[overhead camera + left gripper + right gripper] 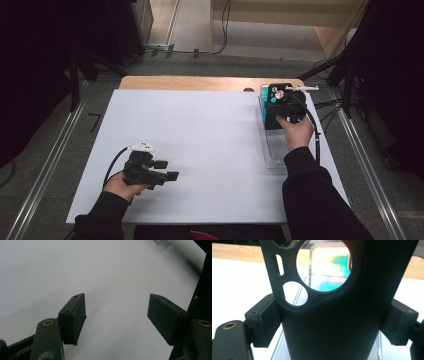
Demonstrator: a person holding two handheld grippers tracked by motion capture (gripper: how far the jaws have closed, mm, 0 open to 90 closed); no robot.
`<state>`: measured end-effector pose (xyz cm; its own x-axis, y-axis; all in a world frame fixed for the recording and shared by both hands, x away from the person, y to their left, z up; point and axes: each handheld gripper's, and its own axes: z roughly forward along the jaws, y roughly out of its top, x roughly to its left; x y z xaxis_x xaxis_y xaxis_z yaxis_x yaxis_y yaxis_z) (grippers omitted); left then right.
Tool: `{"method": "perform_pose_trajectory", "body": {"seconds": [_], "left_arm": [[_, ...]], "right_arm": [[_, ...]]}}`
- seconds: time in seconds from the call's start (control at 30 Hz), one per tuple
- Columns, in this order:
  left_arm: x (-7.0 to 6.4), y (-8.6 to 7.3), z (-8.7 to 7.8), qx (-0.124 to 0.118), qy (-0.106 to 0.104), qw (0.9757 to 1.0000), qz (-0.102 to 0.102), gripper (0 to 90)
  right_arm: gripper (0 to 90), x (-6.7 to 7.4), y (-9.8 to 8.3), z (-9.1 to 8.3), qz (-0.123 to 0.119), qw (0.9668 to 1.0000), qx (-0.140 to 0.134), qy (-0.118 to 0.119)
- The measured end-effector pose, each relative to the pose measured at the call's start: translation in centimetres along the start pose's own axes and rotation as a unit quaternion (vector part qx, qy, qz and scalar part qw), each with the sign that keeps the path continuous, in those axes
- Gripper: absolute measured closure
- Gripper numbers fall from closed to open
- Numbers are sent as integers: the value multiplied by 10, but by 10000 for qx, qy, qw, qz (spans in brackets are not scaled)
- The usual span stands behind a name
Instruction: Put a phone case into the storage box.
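A black phone case (pixel 332 322) is standing upright between the right gripper's (pixel 281 111) jaws, both pads pressing on its side edges. Its camera cut-outs, one large round opening and smaller holes, are sitting at the top. It is hanging over a clear plastic tray (pixel 272 150) lying at the table's right edge.

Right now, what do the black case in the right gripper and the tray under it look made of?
Black case: looks like matte plastic or rubbery silicone, even dull black with smooth moulded cutouts; which one is unclear. Clear tray: transparent plastic by the look, white table surface showing through, glossy edges. The right gripper clamps the case.
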<state>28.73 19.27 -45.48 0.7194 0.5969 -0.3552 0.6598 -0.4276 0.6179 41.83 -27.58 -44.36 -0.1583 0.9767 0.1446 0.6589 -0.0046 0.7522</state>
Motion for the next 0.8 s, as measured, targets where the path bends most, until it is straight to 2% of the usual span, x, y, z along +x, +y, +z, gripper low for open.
{"method": "perform_pose_trajectory", "body": {"seconds": [0.23, 0.43, 0.6, 0.8], "left_arm": [[0, -1, -1, -27, 1, 10000, -2, 310], [1, 0, 0, -66, 48, 10000, -34, 309], [0, 0, 0, -54, 61, 10000, -24, 309], [1, 1, 1, -71, 67, 9999, -40, 309]], "right_arm": [[126, 3, 3, 17, -42, 9999, 116, -62], [124, 2, 5, 32, 43, 9996, 234, -120], [124, 0, 9, 37, 147, 9995, 228, -137], [124, 1, 16, 42, 70, 9994, 234, -227]]}}
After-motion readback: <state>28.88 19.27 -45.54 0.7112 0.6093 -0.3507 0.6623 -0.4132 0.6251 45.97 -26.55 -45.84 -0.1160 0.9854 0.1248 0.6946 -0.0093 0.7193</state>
